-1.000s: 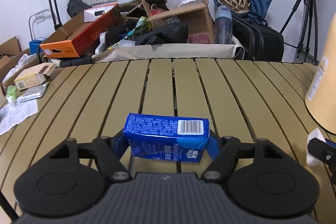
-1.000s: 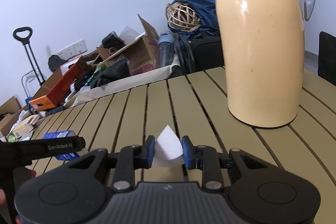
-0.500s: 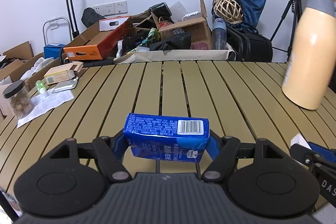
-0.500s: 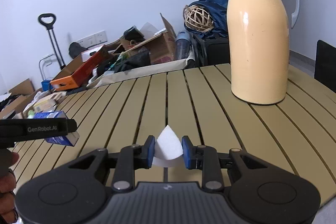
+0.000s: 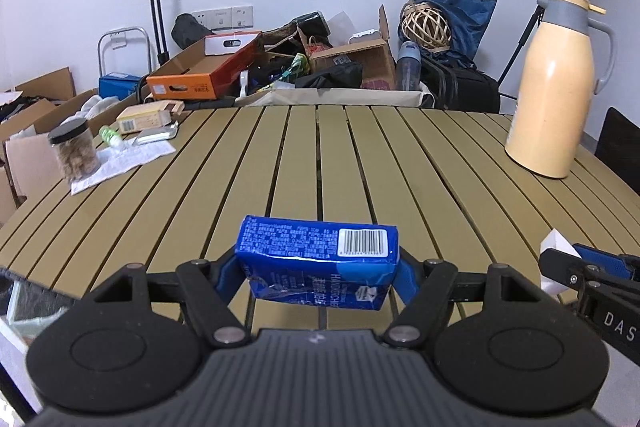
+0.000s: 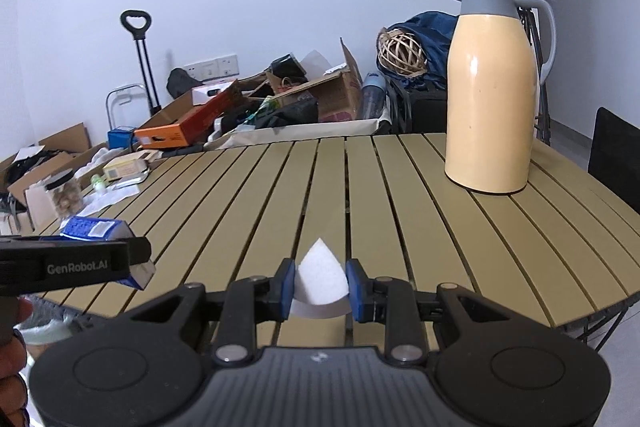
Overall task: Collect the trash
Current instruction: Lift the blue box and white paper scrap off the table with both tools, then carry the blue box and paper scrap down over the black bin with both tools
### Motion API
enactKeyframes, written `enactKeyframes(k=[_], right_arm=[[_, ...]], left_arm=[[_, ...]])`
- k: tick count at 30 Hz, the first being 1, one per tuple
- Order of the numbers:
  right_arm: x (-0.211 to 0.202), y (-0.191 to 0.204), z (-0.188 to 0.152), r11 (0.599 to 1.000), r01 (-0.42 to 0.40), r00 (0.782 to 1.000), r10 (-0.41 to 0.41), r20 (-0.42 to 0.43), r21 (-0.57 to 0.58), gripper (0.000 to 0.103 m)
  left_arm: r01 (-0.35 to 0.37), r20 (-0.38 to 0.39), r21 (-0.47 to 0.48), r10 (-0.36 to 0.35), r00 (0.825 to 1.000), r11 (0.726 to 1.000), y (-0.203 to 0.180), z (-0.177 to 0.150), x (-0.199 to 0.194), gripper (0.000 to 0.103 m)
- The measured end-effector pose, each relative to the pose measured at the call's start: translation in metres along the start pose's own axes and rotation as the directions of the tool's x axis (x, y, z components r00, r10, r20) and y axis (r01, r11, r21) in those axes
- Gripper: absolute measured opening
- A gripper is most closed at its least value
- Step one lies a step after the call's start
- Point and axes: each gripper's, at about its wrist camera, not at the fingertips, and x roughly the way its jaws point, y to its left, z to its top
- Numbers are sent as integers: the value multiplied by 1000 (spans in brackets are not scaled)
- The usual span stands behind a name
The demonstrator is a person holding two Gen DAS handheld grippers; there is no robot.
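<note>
My left gripper (image 5: 318,269) is shut on a blue tissue pack (image 5: 316,259) with a barcode, held above the near edge of the slatted table (image 5: 320,155). My right gripper (image 6: 320,285) is shut on a white folded paper scrap (image 6: 320,277), also above the table's near edge. The right gripper and its scrap (image 5: 554,259) show at the right of the left wrist view. The left gripper with the blue pack (image 6: 98,229) shows at the left of the right wrist view.
A tall cream thermos jug (image 5: 554,87) stands at the table's right. At the left sit a jar (image 5: 76,149), a paper sheet (image 5: 120,163), a small box (image 5: 146,115) and a foil pack. Boxes and bags are piled behind the table. A black chair (image 6: 614,151) is at right.
Both grippers have pulled back and risen from the table with their loads still held. The thermos and the far clutter look smaller and farther away.
</note>
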Motion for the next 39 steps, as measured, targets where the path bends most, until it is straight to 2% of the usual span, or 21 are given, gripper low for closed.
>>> enactKeyframes(k=[12,22,32,39], right_arm=[[-40,15,-34,999,-18,999,16,-34,-41,27],[-53,15,-64,998,-30,996,24,-84,-64,27],[-49,8,-99,997,-35,986,23,-166,-68,27],[-35,-1,-120,998,-28,975,14,-223,-61,27]], left_arm=[[12,-18,-12,-13,1000,1000,20,-50,-47,73],[19,-65,-4,-19,998,1000,22,-92,-64,73],[7,-150,-8,-8,989,1000,28,-132,-53,73],[-20,-221,-4,19,975,1000,30,-155,-33,73]])
